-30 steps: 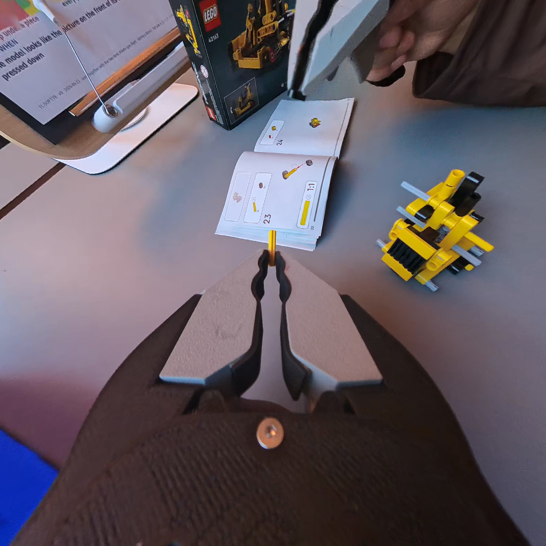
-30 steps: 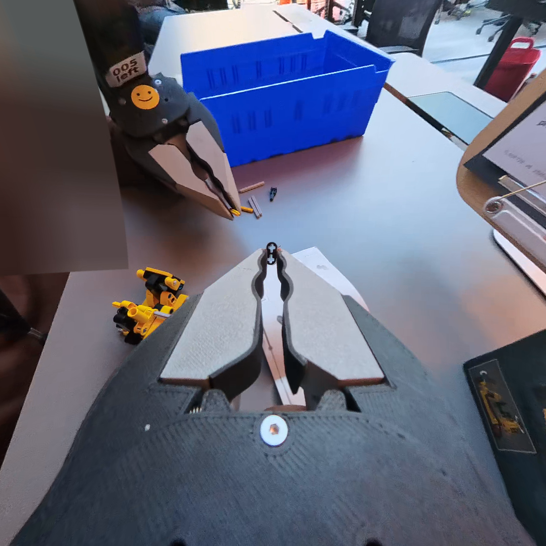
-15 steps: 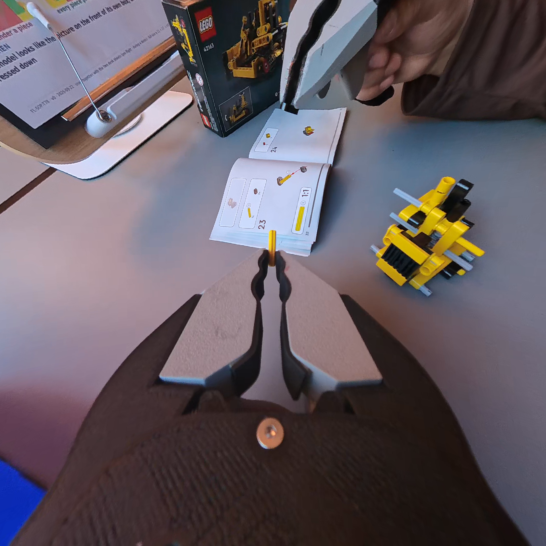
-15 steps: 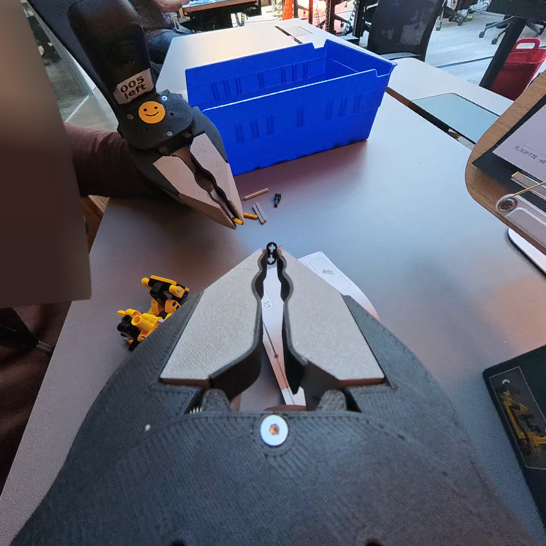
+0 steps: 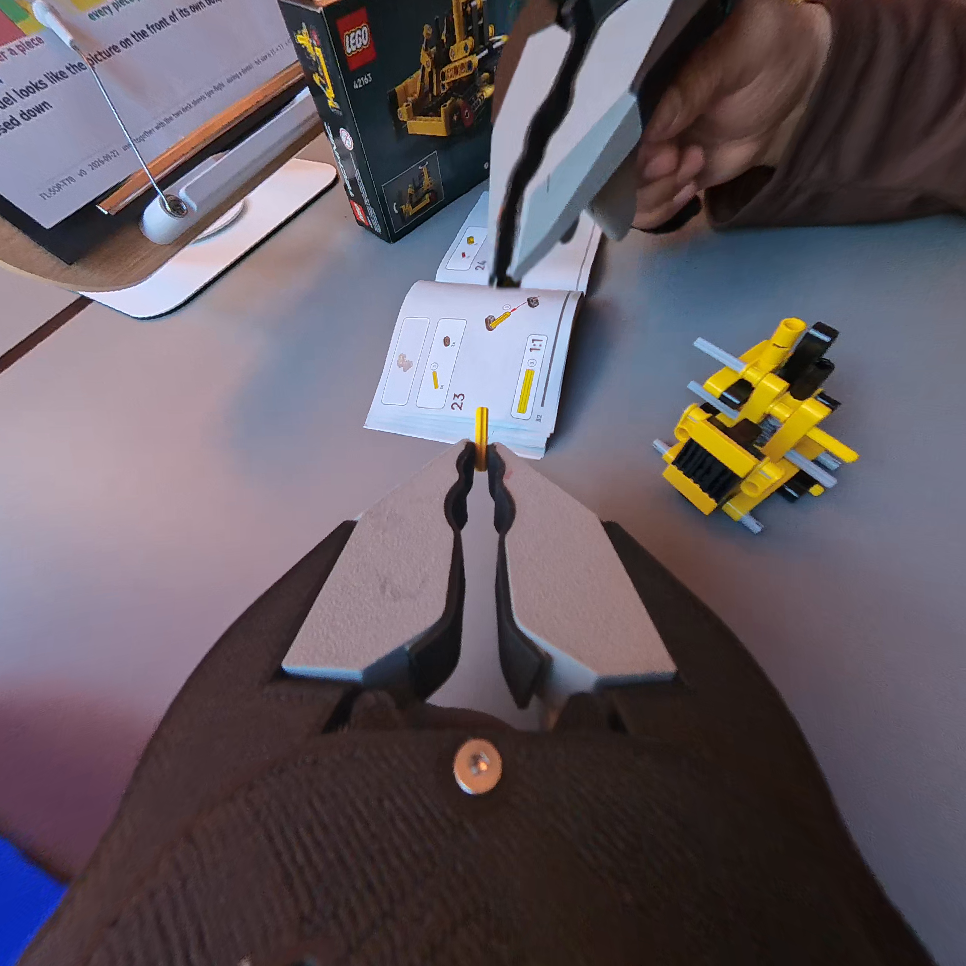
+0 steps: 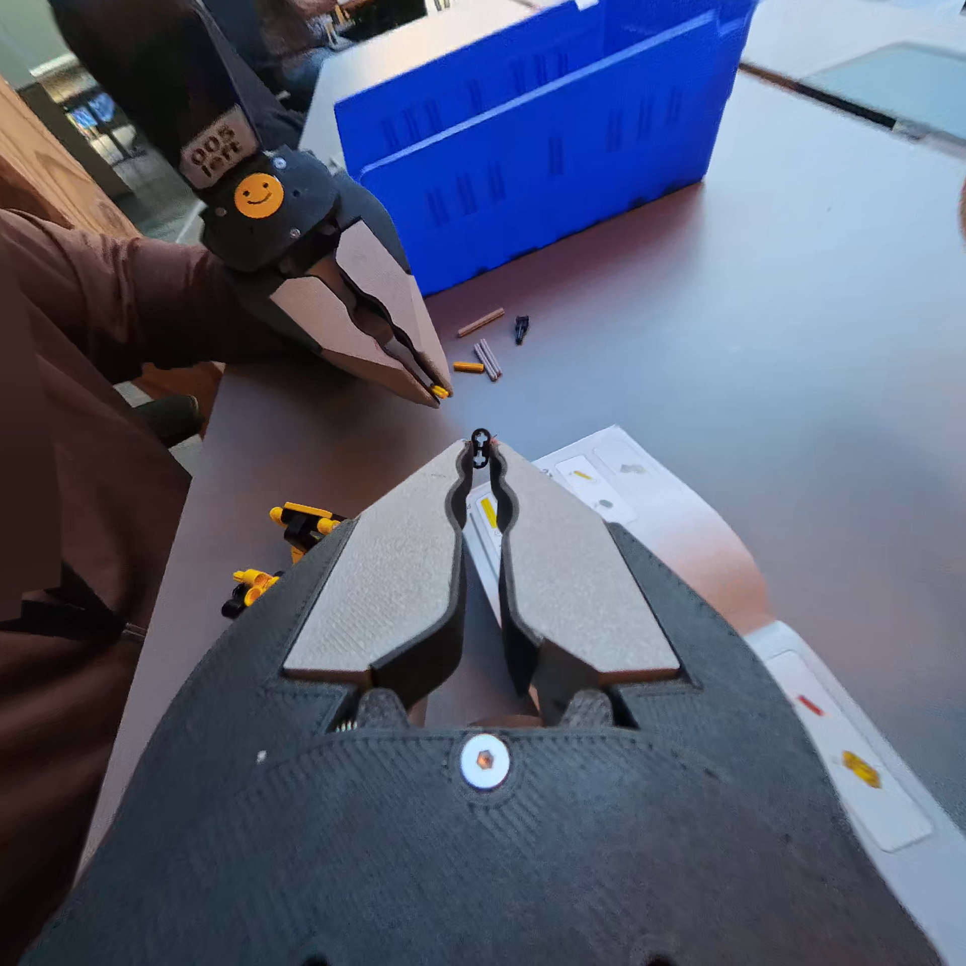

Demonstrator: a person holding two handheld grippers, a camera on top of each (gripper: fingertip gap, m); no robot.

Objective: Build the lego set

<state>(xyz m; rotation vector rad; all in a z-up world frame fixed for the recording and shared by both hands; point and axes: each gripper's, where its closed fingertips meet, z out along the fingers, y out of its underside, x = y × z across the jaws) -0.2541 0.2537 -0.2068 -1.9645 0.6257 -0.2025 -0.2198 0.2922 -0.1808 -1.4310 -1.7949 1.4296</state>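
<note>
My left gripper [image 5: 480, 453] is shut on a yellow axle [image 5: 481, 429] that sticks out past its tips, above the near edge of the open instruction booklet [image 5: 470, 366]. My right gripper [image 6: 480, 448] is shut on a small black two-hole connector [image 6: 480, 447]. In the left wrist view the right gripper [image 5: 504, 279] hangs tips-down over the booklet's far page. In the right wrist view the left gripper [image 6: 438, 394] faces mine, a short way apart, with the yellow axle [image 6: 440, 391] at its tip. The yellow and black partly built model [image 5: 752, 428] stands on the table right of the booklet.
The set's dark box [image 5: 407, 110] stands behind the booklet, beside a paper stand [image 5: 157, 172] with printed sheets. A blue bin [image 6: 533, 141] sits at the far side. Several loose pins and axles [image 6: 486, 355] lie in front of it. A person's hand [image 5: 732, 115] and brown sleeve hold the right gripper. Across from one pair of fingers to the other is roughly 7 cm.
The two grippers have come closer together. The right gripper has lowered over the booklet and tilted further down. Both still hold their pieces.
</note>
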